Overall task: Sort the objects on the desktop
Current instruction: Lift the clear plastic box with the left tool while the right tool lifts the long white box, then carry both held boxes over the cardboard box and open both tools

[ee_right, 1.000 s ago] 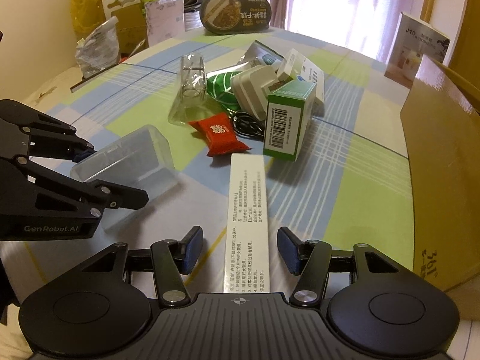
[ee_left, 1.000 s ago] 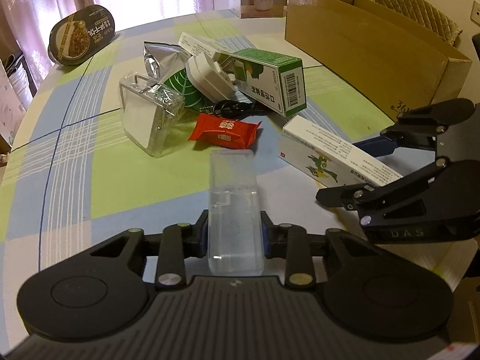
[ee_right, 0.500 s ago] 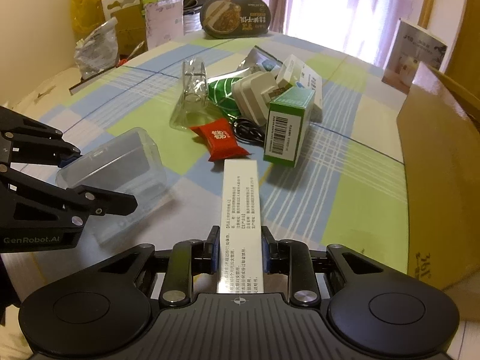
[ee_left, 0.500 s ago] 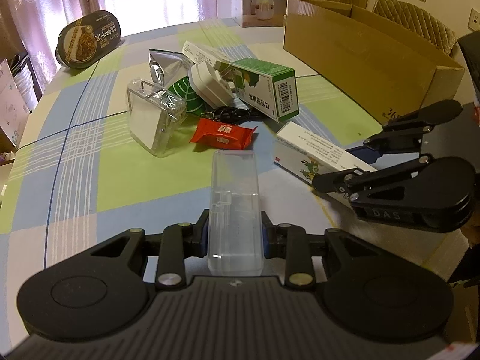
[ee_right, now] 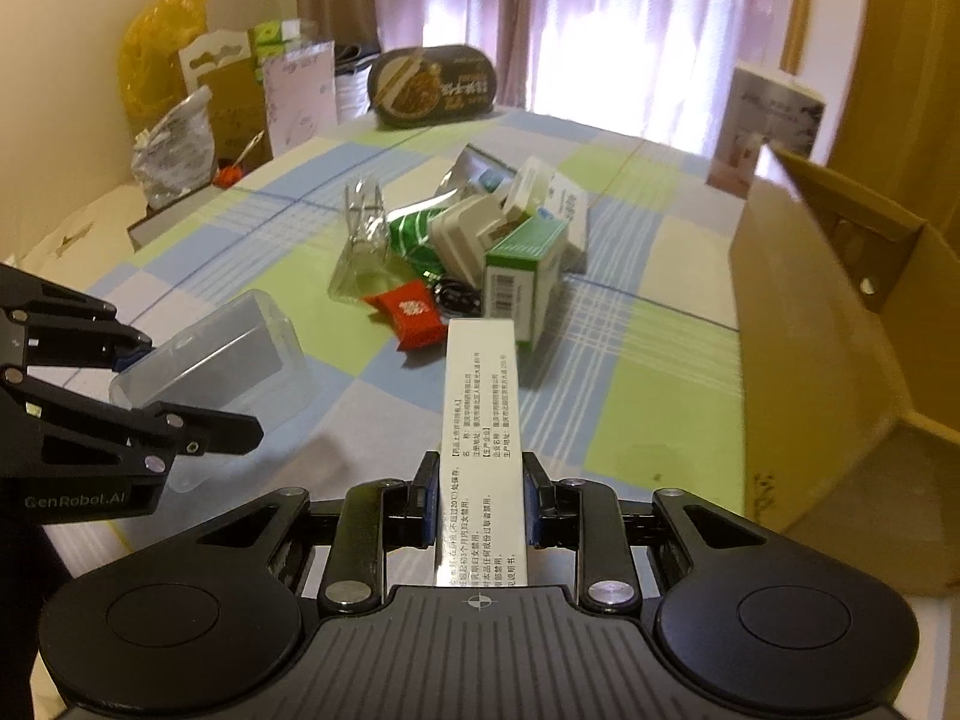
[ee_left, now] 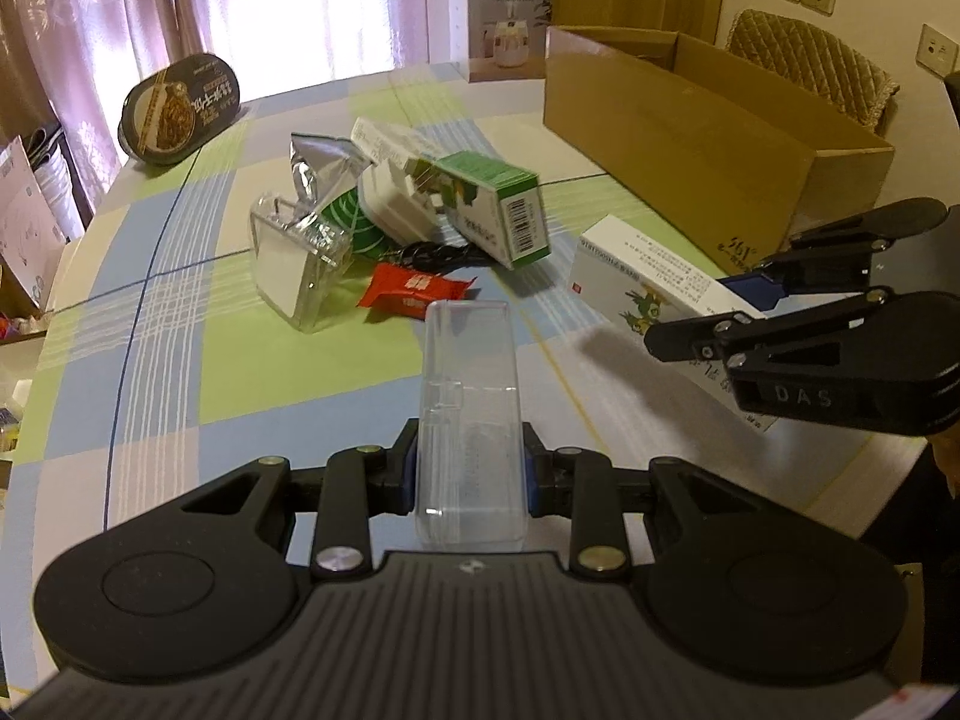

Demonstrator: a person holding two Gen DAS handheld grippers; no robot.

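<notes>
Both hands loaded, mid-carry step. Left tongs (ee_left: 469, 468) pinching clear plastic case (ee_left: 468, 420) by its near end, case sticking fwd, lifted off tabletop (ee_left: 150, 372). Right tongs (ee_right: 478, 507) pinching long white medicine box (ee_right: 480, 438) same way, held clear of surface, just left of cardboard box (ee_right: 840, 324). Judged step: pick done x2, transport to drop-off pending; open carton likely the bin, tho not certain from these views. Next move calls for swinging right load over carton's near wall, clearing the rim, then release; left load after, w/o crossing right tool. Remaining pile mid-tabletop, well apart from both loads: green-white carton (ee_left: 498, 216), red snack packet (ee_left: 414, 291), clear acrylic box (ee_left: 297, 264), foil pouch (ee_left: 318, 168), white adapter (ee_right: 465, 237), black cable (ee_right: 459, 294) partly under pile. Dark oval noodle bowl (ee_left: 180, 108) at far edge, white appliance box (ee_left: 501, 24) behind carton. In the way: carton's tall wall + raised flap; two tools close together, collision risk. Inside of carton mostly hidden.
</notes>
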